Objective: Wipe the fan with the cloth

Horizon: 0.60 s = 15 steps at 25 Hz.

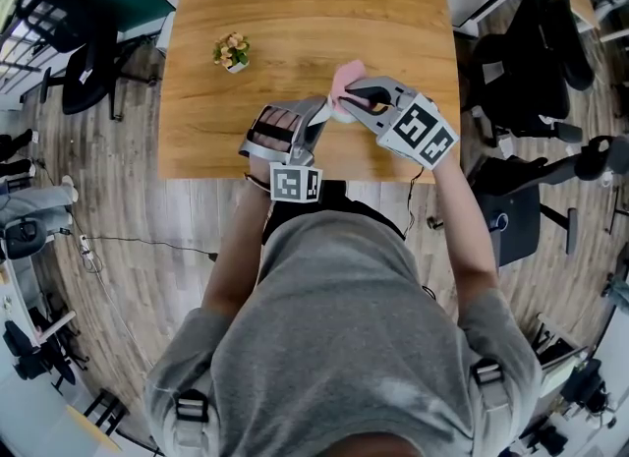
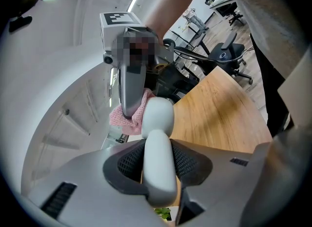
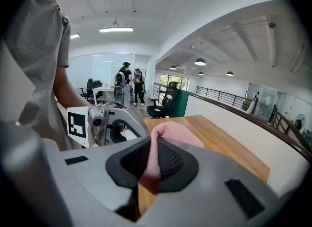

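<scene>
A small white fan (image 2: pixel 158 123) stands upright between my left gripper's (image 2: pixel 159 165) jaws, which are shut on its stem; its rounded top sticks out above them. My right gripper (image 3: pixel 153 165) is shut on a pink cloth (image 3: pixel 170 132), whose fold bulges out past the jaws. In the left gripper view the pink cloth (image 2: pixel 126 119) rests against the left side of the fan's top, under the right gripper (image 2: pixel 130 92). In the head view both grippers meet over the near table edge: left gripper (image 1: pixel 316 123), right gripper (image 1: pixel 346 103), pink cloth (image 1: pixel 344 77).
The wooden table (image 1: pixel 295 3) stretches away from me. A small potted plant (image 1: pixel 233 52) stands on it to the left. Office chairs (image 1: pixel 536 62) stand right of the table, another chair (image 1: pixel 84 62) to the left. Some people (image 3: pixel 127 82) stand far off.
</scene>
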Available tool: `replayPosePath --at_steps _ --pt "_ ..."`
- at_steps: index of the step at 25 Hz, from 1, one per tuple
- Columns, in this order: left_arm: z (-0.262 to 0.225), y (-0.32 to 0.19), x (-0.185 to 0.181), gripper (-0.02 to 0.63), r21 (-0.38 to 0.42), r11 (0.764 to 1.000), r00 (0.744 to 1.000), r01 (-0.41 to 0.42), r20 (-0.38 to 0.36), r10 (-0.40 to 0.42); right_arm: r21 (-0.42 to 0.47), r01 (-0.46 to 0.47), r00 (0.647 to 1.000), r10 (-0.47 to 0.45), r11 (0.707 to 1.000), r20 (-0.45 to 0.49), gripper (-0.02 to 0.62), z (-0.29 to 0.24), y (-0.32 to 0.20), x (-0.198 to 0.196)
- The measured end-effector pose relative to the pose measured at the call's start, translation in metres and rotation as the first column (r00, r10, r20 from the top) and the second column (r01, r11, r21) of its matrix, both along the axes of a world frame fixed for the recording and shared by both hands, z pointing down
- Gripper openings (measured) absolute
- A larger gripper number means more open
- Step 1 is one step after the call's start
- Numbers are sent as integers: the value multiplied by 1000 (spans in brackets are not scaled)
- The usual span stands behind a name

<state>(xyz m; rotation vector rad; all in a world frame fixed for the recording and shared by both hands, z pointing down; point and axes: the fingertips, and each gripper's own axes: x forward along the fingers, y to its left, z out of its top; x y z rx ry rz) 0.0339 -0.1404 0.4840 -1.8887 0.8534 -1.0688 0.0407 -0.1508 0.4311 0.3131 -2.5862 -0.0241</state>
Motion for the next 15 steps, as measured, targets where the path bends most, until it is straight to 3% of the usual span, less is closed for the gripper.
replayPosePath --at_steps 7,15 --pt "-3 4 4 152 -3 1000 1000 -14 -11 14 14 12 1000 -12 1000 -15 34 3 0 -9" --pt "-4 7 -1 152 -17 1000 999 -10 -36 10 54 -33 998 36 998 -53 34 8 -15 0"
